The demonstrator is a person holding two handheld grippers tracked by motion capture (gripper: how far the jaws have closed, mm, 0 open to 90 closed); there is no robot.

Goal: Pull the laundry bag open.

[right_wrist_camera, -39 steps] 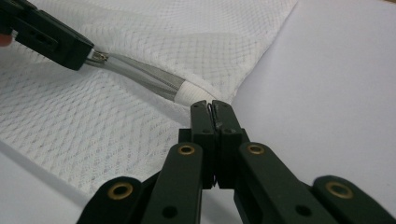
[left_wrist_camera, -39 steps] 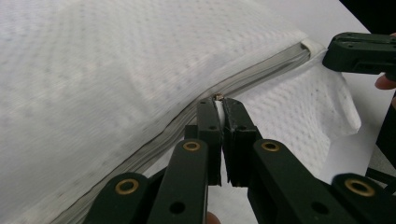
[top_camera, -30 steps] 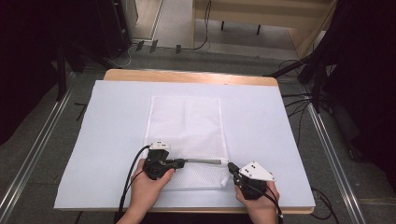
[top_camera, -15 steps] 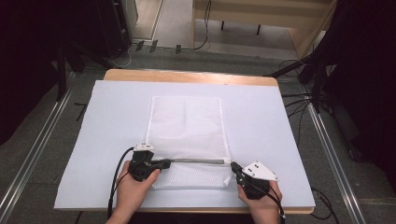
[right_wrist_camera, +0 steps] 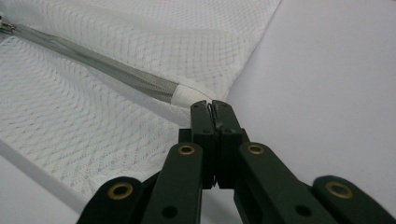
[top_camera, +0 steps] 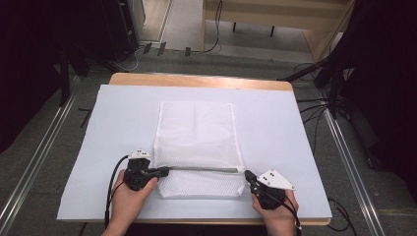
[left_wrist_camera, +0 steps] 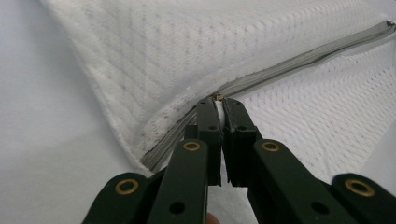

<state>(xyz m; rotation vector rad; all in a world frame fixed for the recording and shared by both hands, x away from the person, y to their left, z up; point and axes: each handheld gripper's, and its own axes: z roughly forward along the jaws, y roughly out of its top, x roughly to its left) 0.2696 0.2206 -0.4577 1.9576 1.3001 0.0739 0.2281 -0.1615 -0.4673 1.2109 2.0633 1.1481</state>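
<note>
Left jaws: pressed nearly together on the small metal zipper pull [left_wrist_camera: 217, 97], with a thin slit between them lower down.
Left gripper [top_camera: 163, 171]: lies low at the near left edge of the bag, held by the person's left hand [top_camera: 129, 196]; a black cable [top_camera: 112, 187] loops off its left side.
Right jaws: clamped flat together, pinching the white fabric tab [right_wrist_camera: 189, 95] at the zipper's right end.
Right gripper [top_camera: 247, 175]: sits at the bag's near right corner in the right hand [top_camera: 273, 209], grey plate on top.
Zipper [top_camera: 204, 169]: grey, stretched straight from left to right between the two grippers.
Mesh laundry bag [top_camera: 196, 132]: white, flat on the table's middle, long side running near to far.
Table cover [top_camera: 280, 123]: pale sheet under the bag; the wooden table edge [top_camera: 196, 81] shows at the far side.
</note>
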